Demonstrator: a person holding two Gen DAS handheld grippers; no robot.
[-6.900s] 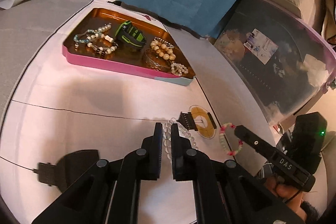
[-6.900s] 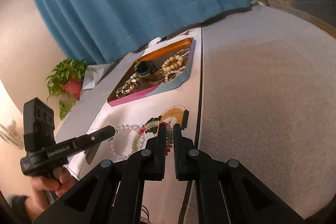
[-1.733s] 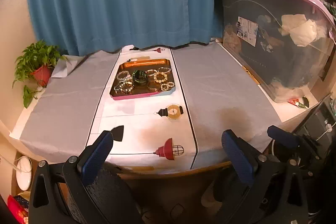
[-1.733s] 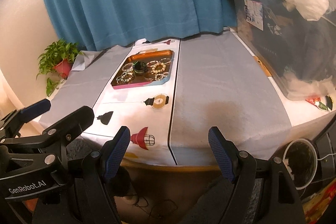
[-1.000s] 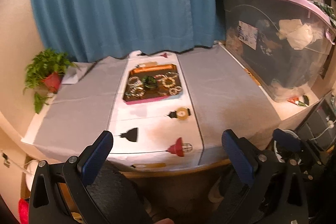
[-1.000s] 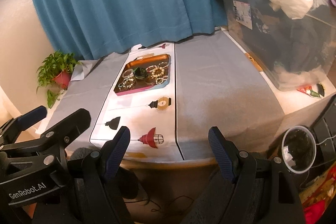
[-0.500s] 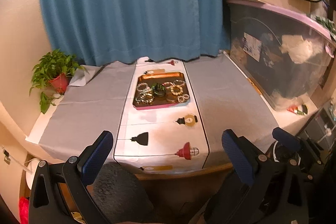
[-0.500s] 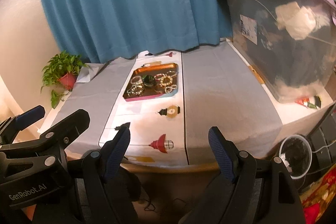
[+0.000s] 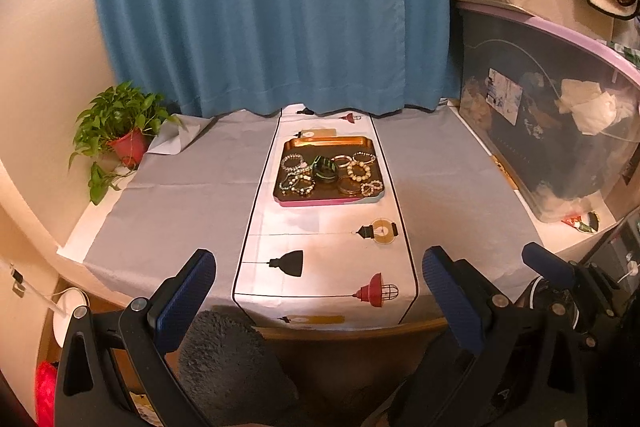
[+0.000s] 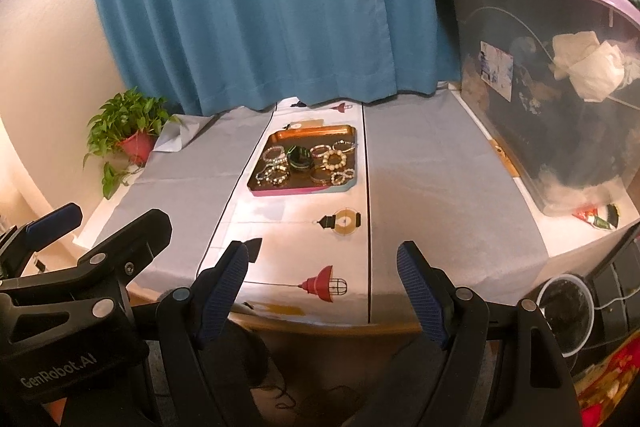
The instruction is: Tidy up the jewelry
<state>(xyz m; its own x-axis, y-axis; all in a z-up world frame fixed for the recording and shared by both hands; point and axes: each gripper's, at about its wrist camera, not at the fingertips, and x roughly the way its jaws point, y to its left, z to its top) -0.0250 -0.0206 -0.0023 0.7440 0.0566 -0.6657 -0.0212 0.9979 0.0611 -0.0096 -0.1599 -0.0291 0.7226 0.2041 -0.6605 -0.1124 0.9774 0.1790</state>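
- I take the table (image 9: 192, 187) as my landmark; it is the largest thing before me, draped in grey cloth, with a white runner (image 9: 320, 259) printed with lamps down its middle; a blue curtain (image 9: 272, 11) hangs behind its far edge, and a clear storage bin (image 9: 552, 131) stands on its right side.
- My left gripper (image 9: 316, 291) hangs off the table's near edge, fingers spread wide and holding nothing; my right gripper (image 10: 326, 285) does the same, jaws apart and empty.
- The tray (image 9: 328, 202) sits on the runner toward the table's far edge, well apart from both grippers.
- The bracelets (image 9: 358, 171) lie inside the tray, crowded round a dark green watch (image 9: 325, 169); I see no jewelry loose on the table, so I judge the sorting about finished.
- I expect the beaded strands to be light, limp and slippery; I would pinch across one strand at the loop's outer edge; they could tangle with neighbours.
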